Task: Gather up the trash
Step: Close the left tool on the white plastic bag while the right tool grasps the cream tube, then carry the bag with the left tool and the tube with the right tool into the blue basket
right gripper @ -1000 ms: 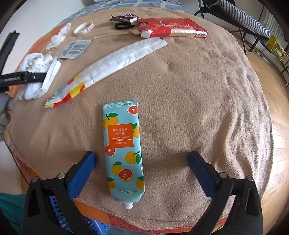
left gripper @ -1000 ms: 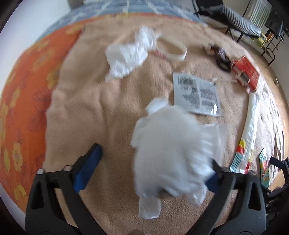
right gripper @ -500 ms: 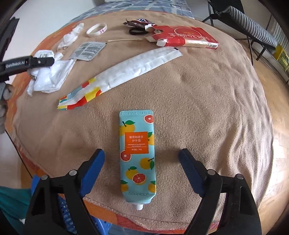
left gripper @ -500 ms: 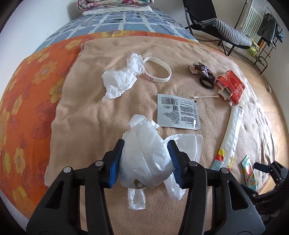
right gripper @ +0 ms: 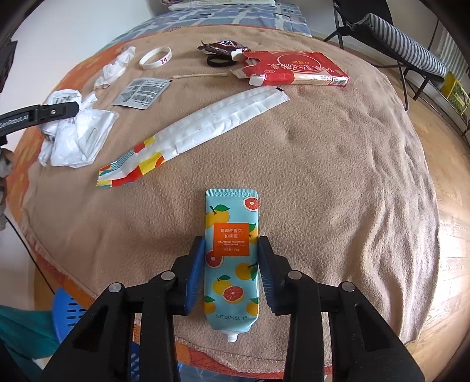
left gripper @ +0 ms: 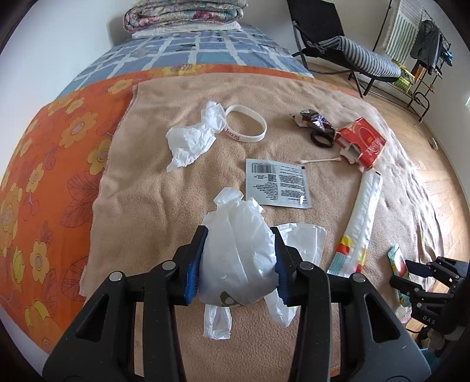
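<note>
My left gripper [left gripper: 239, 258] is shut on a white plastic bag [left gripper: 238, 264] low over the tan blanket [left gripper: 152, 188]. The bag also shows at the left of the right wrist view [right gripper: 73, 135]. My right gripper [right gripper: 230, 261] is shut on a light-blue hand cream tube [right gripper: 232, 255] with orange fruit print, lying near the blanket's front edge. Other trash lies on the blanket: a crumpled tissue [left gripper: 194, 138], a silver sachet [left gripper: 277, 183], a long white wrapper [right gripper: 199, 123], a red carton [right gripper: 293, 69], a candy wrapper [right gripper: 223, 47] and a cotton swab [right gripper: 199, 75].
A white wristband [left gripper: 246, 127] and a black hair tie [left gripper: 321, 139] lie at the far side. A blue basket [right gripper: 70, 308] shows below the bed edge. A folding chair [left gripper: 346, 50] stands on the wooden floor. Folded quilts [left gripper: 185, 14] are at the bed's head.
My left gripper closed on the white bag and holds it still. My right gripper moved forward over the tube and its jaws closed onto its sides.
</note>
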Tool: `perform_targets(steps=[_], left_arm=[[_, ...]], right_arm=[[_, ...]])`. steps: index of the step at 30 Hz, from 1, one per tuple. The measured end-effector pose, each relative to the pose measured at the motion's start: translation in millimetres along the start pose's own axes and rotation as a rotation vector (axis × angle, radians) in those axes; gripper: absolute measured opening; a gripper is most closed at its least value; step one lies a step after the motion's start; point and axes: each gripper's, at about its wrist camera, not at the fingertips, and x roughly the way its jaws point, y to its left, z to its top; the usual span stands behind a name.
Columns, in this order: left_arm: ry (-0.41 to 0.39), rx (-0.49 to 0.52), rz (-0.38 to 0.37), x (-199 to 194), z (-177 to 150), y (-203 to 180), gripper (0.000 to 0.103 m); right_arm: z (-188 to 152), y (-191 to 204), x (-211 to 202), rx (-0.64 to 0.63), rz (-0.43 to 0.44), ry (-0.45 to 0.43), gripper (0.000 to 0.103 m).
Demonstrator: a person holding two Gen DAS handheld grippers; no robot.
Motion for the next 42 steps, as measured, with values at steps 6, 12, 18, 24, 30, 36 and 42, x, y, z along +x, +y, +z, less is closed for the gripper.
perform_targets(steps=[6,12,18,24,30,36,42], left_arm=[[-0.028,0.004,-0.01,-20,-6,1,0.042],[-0.048,0.024,-0.019,-45,-24,-1,0.042],[-0.055,0.043,-0.045,-71,-53,-6,0.042],[-0.059,0.06,-0.049,-93,-92,-12,0.042],[-0.043,0.07,-0.057,-106,-130,-19,0.042],[-0.04,0.095,-0.05,-116,-163,-27,0.042],[-0.025,0.13,-0.061,-122,-193,-39,0.042]], right_arm=[[-10,-9,-24,0.004,0.003,-0.044,0.034],[-18,-5,-38,-0.011,0.003,-0.074,0.034],[-30,1,-58,-0.027,0.018,-0.104,0.034],[-46,14,-76,-0.048,0.04,-0.128,0.034],[-66,32,-86,-0.079,0.065,-0.135,0.034],[-92,58,-98,-0.127,0.09,-0.153,0.034],[-121,75,-100,-0.143,0.127,-0.14,0.034]])
